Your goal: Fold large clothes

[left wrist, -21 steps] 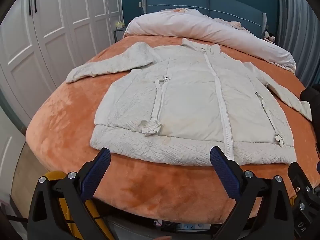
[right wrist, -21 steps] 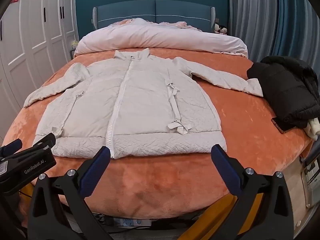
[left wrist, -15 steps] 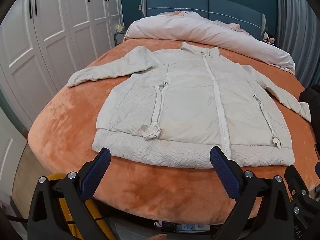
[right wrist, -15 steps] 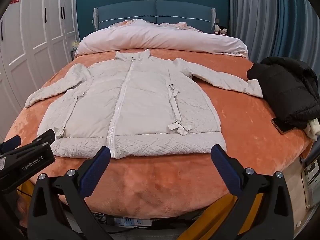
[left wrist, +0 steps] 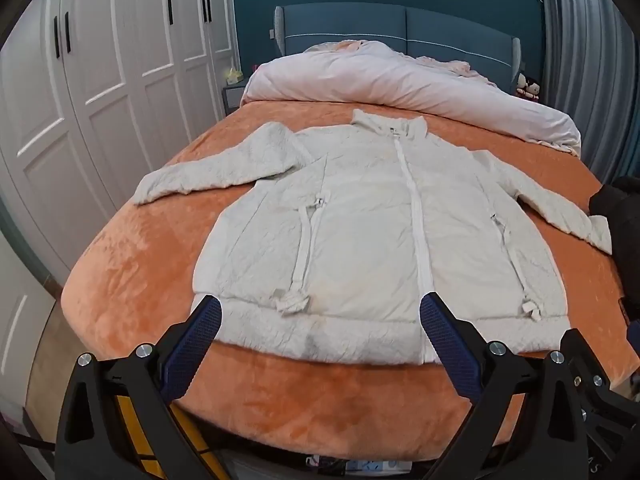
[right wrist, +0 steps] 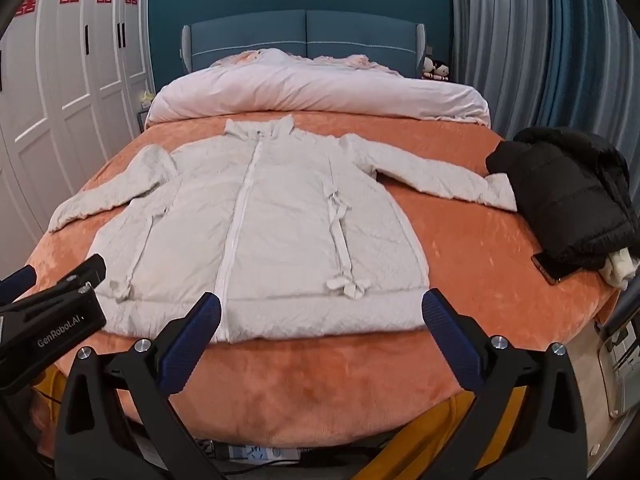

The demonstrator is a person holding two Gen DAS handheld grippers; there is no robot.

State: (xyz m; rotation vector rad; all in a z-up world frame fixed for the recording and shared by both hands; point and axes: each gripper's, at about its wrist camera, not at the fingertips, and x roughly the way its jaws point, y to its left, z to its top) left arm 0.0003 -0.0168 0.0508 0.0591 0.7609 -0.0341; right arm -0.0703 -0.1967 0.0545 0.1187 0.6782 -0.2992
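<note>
A cream zip-up jacket (left wrist: 372, 232) (right wrist: 272, 232) lies flat and face up on the orange bedspread (left wrist: 132, 280) (right wrist: 472, 272), zipped, both sleeves spread sideways, hem toward me. My left gripper (left wrist: 320, 320) hangs open in front of the hem's left half, nothing between its blue pads. In the right wrist view my right gripper (right wrist: 320, 316) is open too, before the hem's right half, clear of the cloth. The left gripper's black body (right wrist: 52, 312) shows at that view's left edge.
A black puffer jacket (right wrist: 572, 196) lies on the bed's right side over a dark phone (right wrist: 548, 268). A rolled pink duvet (left wrist: 400, 84) lies across the head end. White wardrobe doors (left wrist: 80, 112) line the left wall, curtains (right wrist: 540, 60) the right.
Both grippers have tilted up and crept toward the bed; the jacket's hem now sits closer to the fingertips. The jacket has not moved.
</note>
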